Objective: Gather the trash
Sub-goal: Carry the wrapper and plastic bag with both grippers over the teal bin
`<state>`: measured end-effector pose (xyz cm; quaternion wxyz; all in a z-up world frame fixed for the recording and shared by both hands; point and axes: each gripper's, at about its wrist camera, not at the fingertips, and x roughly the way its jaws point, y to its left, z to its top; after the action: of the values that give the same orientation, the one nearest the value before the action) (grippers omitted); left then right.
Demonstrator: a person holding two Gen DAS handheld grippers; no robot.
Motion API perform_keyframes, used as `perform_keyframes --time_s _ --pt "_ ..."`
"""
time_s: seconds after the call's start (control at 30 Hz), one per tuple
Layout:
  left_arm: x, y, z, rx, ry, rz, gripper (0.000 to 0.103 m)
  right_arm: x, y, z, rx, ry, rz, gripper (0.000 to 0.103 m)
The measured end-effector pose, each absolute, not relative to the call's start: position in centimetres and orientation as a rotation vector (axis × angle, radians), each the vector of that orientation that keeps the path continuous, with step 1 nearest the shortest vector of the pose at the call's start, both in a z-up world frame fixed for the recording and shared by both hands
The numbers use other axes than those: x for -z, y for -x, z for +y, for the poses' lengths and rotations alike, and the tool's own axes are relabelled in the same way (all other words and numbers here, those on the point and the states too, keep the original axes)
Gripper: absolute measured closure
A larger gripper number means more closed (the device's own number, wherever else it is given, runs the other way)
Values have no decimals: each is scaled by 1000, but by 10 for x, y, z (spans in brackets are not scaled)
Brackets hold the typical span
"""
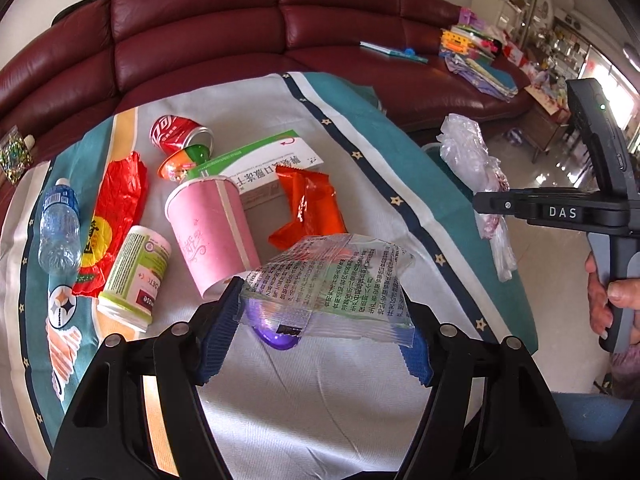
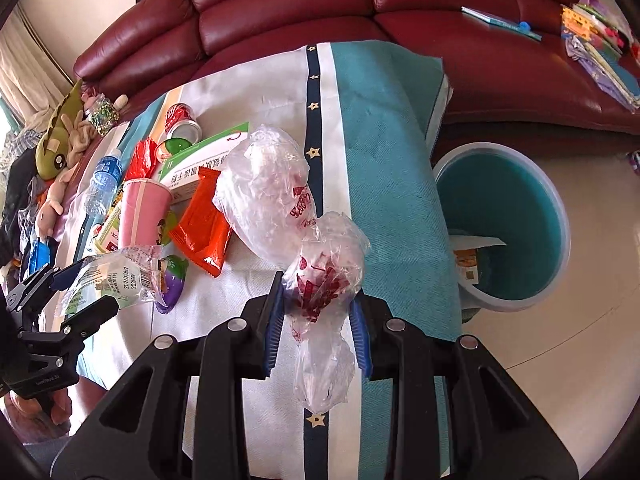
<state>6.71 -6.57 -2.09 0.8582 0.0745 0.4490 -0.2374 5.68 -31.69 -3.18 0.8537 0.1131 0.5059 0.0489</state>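
My left gripper point(image 1: 320, 336) is shut on a clear printed wrapper point(image 1: 332, 276), which stretches between its blue pads above the tablecloth point(image 1: 304, 400). A purple lid point(image 1: 276, 332) lies on the cloth just beneath it. My right gripper point(image 2: 318, 292) is shut on a crumpled clear plastic bag with red print point(image 2: 324, 276), which balloons above the fingers and hangs below them. The left wrist view shows the right gripper point(image 1: 478, 202) at the right with that bag point(image 1: 472, 156). A blue bin point(image 2: 560, 216) stands on the floor to the right of the table, with paper scraps inside.
On the cloth lie a pink paper cup point(image 1: 212, 228), an orange wrapper point(image 1: 308, 204), a red can point(image 1: 176, 134), a water bottle point(image 1: 58, 228), a white-green tub point(image 1: 136, 272), a red bag point(image 1: 116, 208) and a green-white box point(image 1: 264, 160). A dark red sofa point(image 1: 200, 20) curves behind.
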Motion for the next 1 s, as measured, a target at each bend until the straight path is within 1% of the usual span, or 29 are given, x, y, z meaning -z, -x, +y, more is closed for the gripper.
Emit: perform_keyframes --time_s 0.23,0.5,0.73,1.0 --pt "12 -83 -114 559 -178 930 32 23 -56 -366 -34 -289 1026 74" --pt "13 -109 -209 674 -241 938 32 22 -57 -448 73 -345 997 74" --pt "34 -126 -295 767 -325 976 32 33 -60 -508 151 -398 1006 74" --pt "65 -145 -362 834 -383 1031 32 51 -72 -549 198 -434 1042 74"
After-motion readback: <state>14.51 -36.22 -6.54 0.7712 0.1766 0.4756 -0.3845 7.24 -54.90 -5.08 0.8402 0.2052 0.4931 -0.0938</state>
